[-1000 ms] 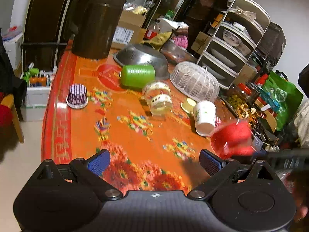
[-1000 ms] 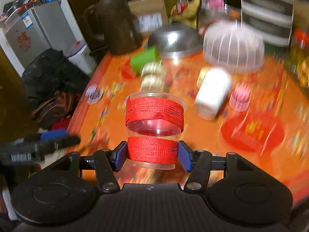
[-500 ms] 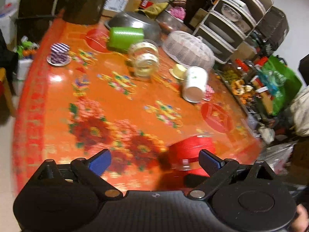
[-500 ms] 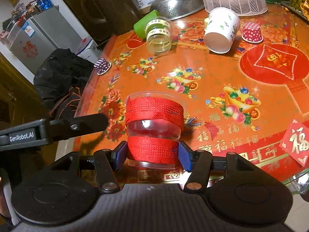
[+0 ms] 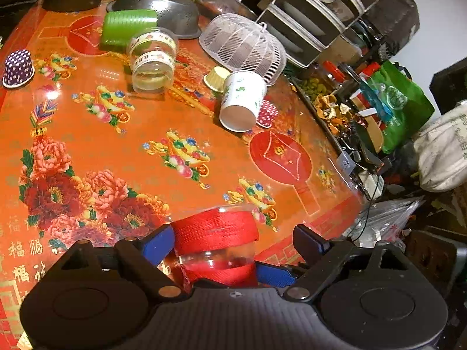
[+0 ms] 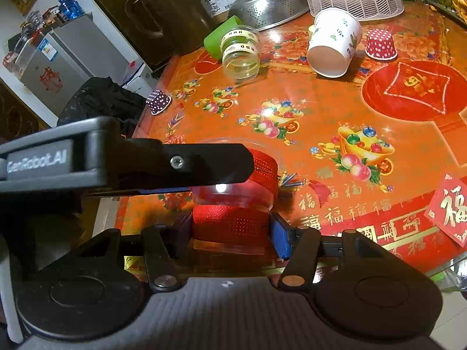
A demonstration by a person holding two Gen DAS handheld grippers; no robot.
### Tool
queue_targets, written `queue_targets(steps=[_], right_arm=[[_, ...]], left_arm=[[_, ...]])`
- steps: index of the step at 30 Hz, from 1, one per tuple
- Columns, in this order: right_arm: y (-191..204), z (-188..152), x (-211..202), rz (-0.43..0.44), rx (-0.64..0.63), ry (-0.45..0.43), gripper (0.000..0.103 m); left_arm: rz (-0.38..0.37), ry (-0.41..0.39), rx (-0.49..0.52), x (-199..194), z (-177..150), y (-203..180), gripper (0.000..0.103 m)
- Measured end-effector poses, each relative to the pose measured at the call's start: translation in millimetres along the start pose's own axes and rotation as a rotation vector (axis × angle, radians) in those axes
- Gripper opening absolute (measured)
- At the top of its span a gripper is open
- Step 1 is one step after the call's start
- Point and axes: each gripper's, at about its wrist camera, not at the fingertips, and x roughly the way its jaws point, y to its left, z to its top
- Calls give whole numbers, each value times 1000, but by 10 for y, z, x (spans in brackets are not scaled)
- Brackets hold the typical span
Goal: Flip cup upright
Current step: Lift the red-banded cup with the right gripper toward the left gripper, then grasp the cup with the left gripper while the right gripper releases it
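Note:
A clear plastic cup with two red bands (image 6: 233,201) stands rim-up over the near edge of the orange table. My right gripper (image 6: 232,233) is shut on the cup's lower red band. My left gripper (image 5: 233,243) is open, its blue pads on either side of the same cup (image 5: 216,233); its left pad is close to the cup, the right pad well apart. In the right wrist view the left gripper's finger (image 6: 189,166) crosses in front of the cup's left side.
On the table (image 5: 146,116) lie a white paper cup (image 5: 242,102), a clear cup with yellow bands (image 5: 151,61) and a green cup (image 5: 128,29), all on their sides. Small dotted cups (image 5: 17,67), a metal colander (image 5: 163,0) and a white mesh cover (image 5: 242,43) stand farther back.
The right gripper has brought the red-banded cup lower and nearer. The left gripper has moved in so that its open fingers now bracket the cup.

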Motion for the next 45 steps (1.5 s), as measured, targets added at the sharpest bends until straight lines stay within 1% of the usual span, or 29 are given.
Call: queue_targets(steps=[2, 9, 16, 19, 22, 27, 30, 31, 32, 33, 34, 35, 37, 41, 42, 43, 45], right_arm=[[-10, -3, 2, 6, 2, 0, 58], [-19, -4, 1, 17, 4, 0, 58], [-17, -20, -17, 24, 4, 5, 58], [-19, -16, -15, 24, 5, 6, 58], [-20, -18, -19, 24, 6, 6, 58], [-16, -17, -26, 23, 4, 8, 59], [-4, -22, -32, 17, -7, 12, 62], [5, -23, -32, 10, -16, 18, 68], [11, -30, -52, 0, -26, 14, 71], [17, -38, -93, -11, -41, -1, 78], [13, -46, -154, -22, -56, -26, 81], [-7, -53, -220, -28, -59, -52, 82], [-110, -70, -376, -28, -38, -111, 90], [-375, -164, -609, -14, 51, -229, 94], [-435, -202, -644, -14, 68, -255, 97], [-480, -228, -665, -14, 83, -276, 97], [-575, -307, -699, -14, 112, -323, 97]], left_arm=[[14, 7, -15, 30, 9, 20, 86], [73, 32, -7, 104, 20, -15, 84], [95, 50, -23, 184, 54, -2, 81], [126, 65, -7, 226, 51, -25, 75], [122, 66, -15, 235, 55, -7, 75], [133, 68, 1, 242, 53, -25, 73], [130, 69, 8, 245, 52, -22, 72], [138, 66, 17, 245, 56, -30, 70], [142, 64, 27, 243, 60, -34, 70], [144, 64, 32, 240, 64, -33, 70], [144, 63, 35, 236, 67, -28, 70], [144, 62, 38, 232, 70, -20, 69], [138, 60, 39, 222, 78, -6, 69], [127, 31, 71, 159, 80, -27, 69], [124, 4, 88, 119, 74, -47, 69], [125, -31, 113, 65, 57, -75, 69], [133, -136, 173, -75, -3, -146, 69]])
